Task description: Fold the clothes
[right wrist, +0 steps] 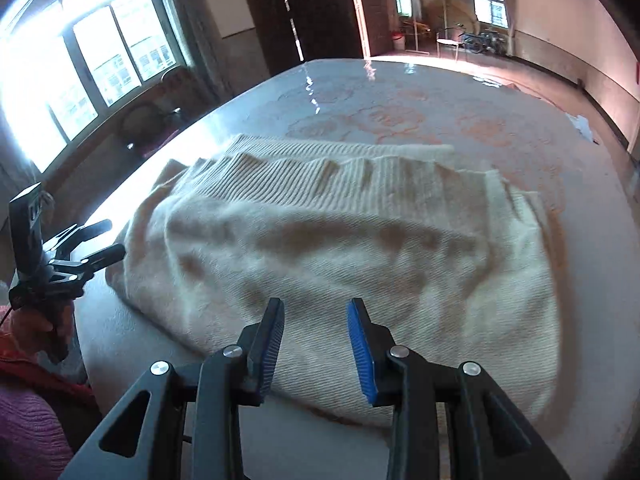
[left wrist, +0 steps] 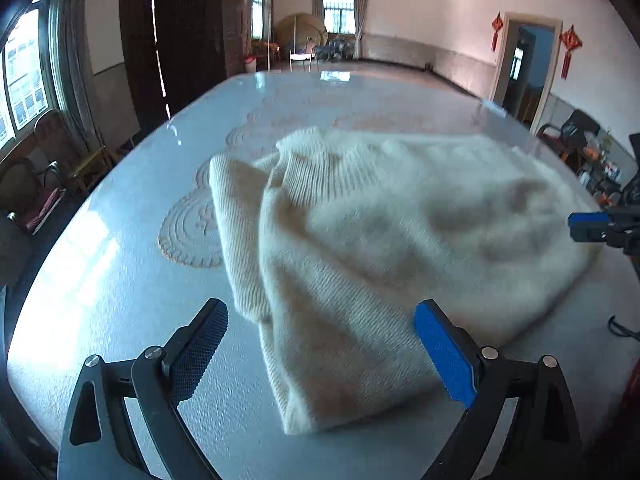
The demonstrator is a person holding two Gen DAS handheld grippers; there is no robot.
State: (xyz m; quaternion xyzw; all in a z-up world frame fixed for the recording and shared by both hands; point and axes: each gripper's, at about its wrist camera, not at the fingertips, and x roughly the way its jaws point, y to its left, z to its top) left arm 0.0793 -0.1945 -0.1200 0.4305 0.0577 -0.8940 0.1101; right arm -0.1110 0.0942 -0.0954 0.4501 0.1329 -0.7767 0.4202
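While the cream sweater (left wrist: 360, 240) lies bunched in the middle of the round table (left wrist: 100, 280), both grippers hover at its near edge with nothing in them. The left gripper (left wrist: 320, 356) has its jaws spread wide, one finger over the bare tabletop and the other over the knit; a sleeve end reaches toward the gap between them. The right gripper (right wrist: 316, 344) is also released, its jaws parted more narrowly above the sweater's near side. The ribbed hem (right wrist: 320, 176) lies folded across the far part of the sweater. The tabletop is pale with a faint orange pattern (right wrist: 392, 120). Chairs (left wrist: 44, 184) stand by the windows (right wrist: 104, 64).
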